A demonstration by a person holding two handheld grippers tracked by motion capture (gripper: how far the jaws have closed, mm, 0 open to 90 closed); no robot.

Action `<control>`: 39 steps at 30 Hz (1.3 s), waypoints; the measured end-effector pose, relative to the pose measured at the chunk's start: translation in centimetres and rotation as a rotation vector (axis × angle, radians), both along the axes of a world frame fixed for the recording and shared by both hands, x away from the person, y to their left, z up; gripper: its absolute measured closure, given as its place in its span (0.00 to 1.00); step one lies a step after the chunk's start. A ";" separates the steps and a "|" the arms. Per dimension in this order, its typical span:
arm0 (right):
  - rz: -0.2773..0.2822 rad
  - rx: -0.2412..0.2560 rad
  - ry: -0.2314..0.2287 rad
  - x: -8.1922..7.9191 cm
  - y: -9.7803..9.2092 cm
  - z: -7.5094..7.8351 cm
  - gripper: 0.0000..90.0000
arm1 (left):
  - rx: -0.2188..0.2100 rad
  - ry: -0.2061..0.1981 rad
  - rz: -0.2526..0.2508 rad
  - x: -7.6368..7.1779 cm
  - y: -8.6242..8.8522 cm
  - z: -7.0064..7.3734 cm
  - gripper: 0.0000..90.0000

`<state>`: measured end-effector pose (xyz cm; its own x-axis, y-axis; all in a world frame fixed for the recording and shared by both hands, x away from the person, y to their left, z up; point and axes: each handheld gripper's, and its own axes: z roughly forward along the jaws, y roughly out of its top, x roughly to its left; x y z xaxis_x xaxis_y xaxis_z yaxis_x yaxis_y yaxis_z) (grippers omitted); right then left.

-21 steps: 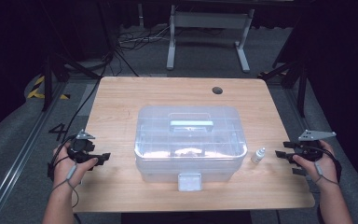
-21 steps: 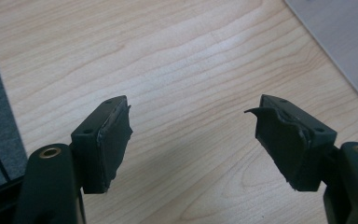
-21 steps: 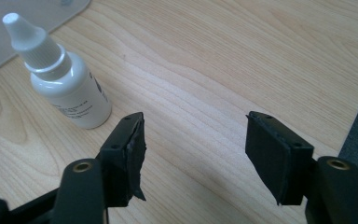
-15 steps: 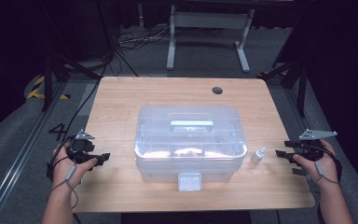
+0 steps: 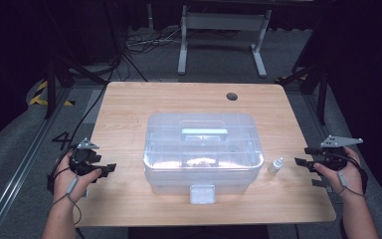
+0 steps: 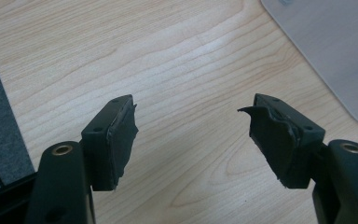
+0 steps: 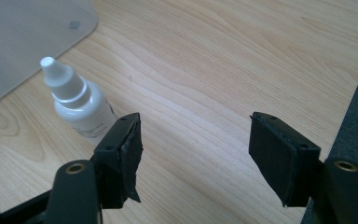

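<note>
Little has changed since the earlier frames: both hands stay at their table edges, and the right gripper (image 5: 303, 161) has only drifted a touch nearer the small white dropper bottle (image 5: 276, 166). Seen from the high view, a clear plastic storage box (image 5: 202, 149) with a handled lid sits in the middle of the wooden table (image 5: 129, 107), its front latch toward the person. The dropper bottle stands upright just beside the box's right end, on the bare wood between the box and the right gripper, which is near it but not touching. The left gripper (image 5: 107, 169) rests over the table's left edge, well apart from the box, its jaws pointing toward it. Seen from the left gripper view, the left gripper (image 6: 192, 135) has its two black jaws spread wide with only wood grain between them; the pads (image 6: 121, 140) look worn and ragged at the edges, and a rounded corner of the box (image 6: 335, 51) lies at the upper right. Seen from the right gripper view, the right gripper (image 7: 196, 149) is likewise spread wide and grips nothing; the dropper bottle (image 7: 77, 105) stands just beyond and outside its left-hand jaw, tip tilted toward the upper left, with the box corner (image 7: 23, 42) behind it
</note>
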<state>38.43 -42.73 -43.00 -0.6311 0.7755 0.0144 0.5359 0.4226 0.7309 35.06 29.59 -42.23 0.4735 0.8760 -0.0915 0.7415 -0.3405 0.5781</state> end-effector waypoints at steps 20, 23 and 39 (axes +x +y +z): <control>0.063 -0.047 0.024 -0.7 1.5 1.8 0.47 | -0.043 -0.010 -0.069 -1.0 -1.3 2.3 0.42; 0.060 -0.030 0.034 -0.8 1.5 1.9 0.48 | -0.041 -0.021 -0.089 -1.2 -1.4 2.7 0.42; 0.125 0.070 -0.027 -1.4 2.8 4.8 0.48 | -0.078 -0.063 -0.125 -2.4 -1.6 3.9 0.41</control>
